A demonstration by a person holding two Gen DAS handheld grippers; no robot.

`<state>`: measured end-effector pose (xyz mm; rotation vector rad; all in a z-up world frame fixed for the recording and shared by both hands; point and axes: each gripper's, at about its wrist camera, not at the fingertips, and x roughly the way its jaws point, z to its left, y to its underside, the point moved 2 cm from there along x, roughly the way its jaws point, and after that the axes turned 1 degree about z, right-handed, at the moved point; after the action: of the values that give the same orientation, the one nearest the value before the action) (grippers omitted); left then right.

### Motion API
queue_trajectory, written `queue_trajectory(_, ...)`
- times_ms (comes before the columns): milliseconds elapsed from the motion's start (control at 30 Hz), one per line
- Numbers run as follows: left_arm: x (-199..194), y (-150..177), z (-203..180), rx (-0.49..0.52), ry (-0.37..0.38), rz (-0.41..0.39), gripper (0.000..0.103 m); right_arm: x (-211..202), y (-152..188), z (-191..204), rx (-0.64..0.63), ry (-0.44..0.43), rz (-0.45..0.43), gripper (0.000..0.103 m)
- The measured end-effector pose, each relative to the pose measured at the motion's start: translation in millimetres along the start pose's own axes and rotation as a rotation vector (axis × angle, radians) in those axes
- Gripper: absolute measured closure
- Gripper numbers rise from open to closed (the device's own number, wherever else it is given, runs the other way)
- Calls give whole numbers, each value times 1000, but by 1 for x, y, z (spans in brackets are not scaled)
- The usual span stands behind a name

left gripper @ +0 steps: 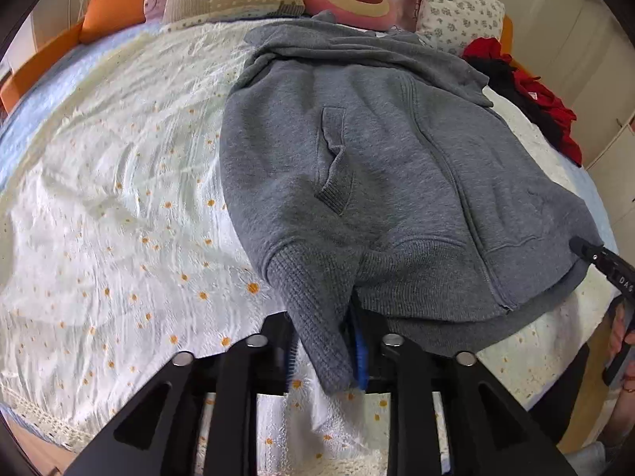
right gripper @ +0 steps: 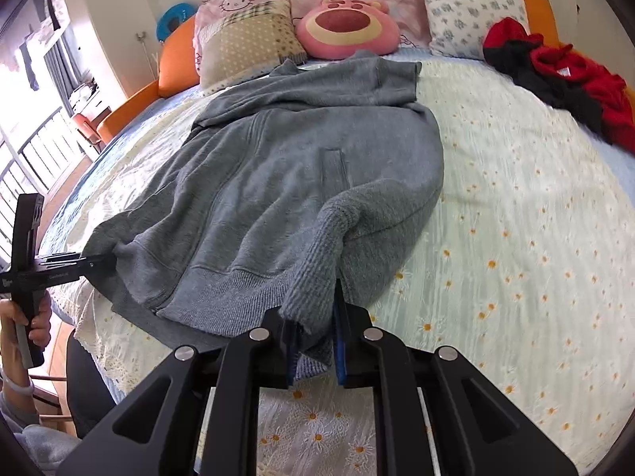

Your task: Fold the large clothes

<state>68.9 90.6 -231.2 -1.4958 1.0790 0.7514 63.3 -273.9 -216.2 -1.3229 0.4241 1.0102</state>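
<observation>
both grippers pinch the grey hoodie's (left gripper: 377,150) hem.
left gripper (left gripper: 327,351) and right gripper (right gripper: 315,347) jaws clamp ribbed corners, lower centre of frame.

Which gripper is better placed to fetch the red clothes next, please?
Likely the right gripper: the red clothes lie on its side, while the hoodie separates them from the left gripper.

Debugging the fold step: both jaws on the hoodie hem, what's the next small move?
Probably lift both hem corners together and carry them toward the pillows. The left gripper and right gripper each pinch the ribbed hem, and the hoodie lies flat with sleeves folded in.
</observation>
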Motion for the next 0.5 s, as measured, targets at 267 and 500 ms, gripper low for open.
queue_trajectory(267,-17,11,5,-24,8,-9,51,7,9,-3,8,-1,46,89)
queue_trajectory(500,-7,3,-3,-23,22,-15,49,10,12,-5,16,-11,50,87)
